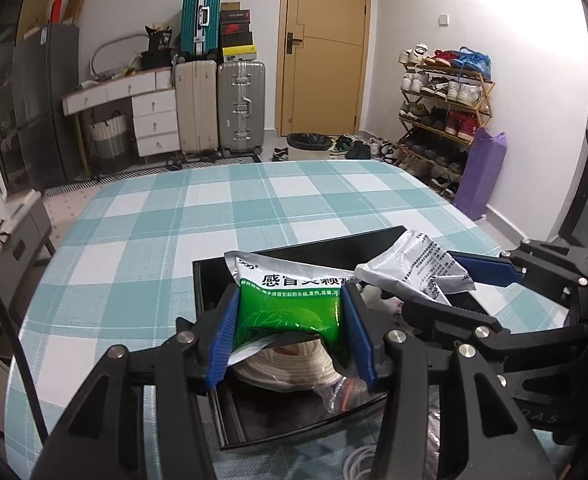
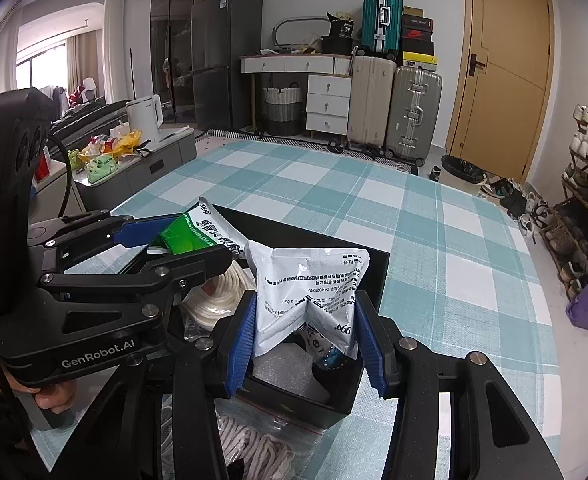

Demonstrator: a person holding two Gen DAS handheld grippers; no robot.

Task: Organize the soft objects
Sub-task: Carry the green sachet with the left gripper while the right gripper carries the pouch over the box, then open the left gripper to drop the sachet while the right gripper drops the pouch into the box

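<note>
Right view only: bagged rope [image 2: 254, 446].

One medicine pouch [image 1: 290, 300], one black box [image 1: 254, 420], one rope coil [image 1: 290, 364], three suitcases [image 1: 200, 20]

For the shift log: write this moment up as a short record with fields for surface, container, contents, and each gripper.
surface: table with teal and white checked cloth
container: open black box on the cloth
contents: coil of white rope inside; a clear plastic bag beside it
left gripper: shut on the green end of a medicine granule bag, above the box
right gripper: shut on the silver printed end of the same bag, creased between the pads
in front of box: bagged grey rope
</note>
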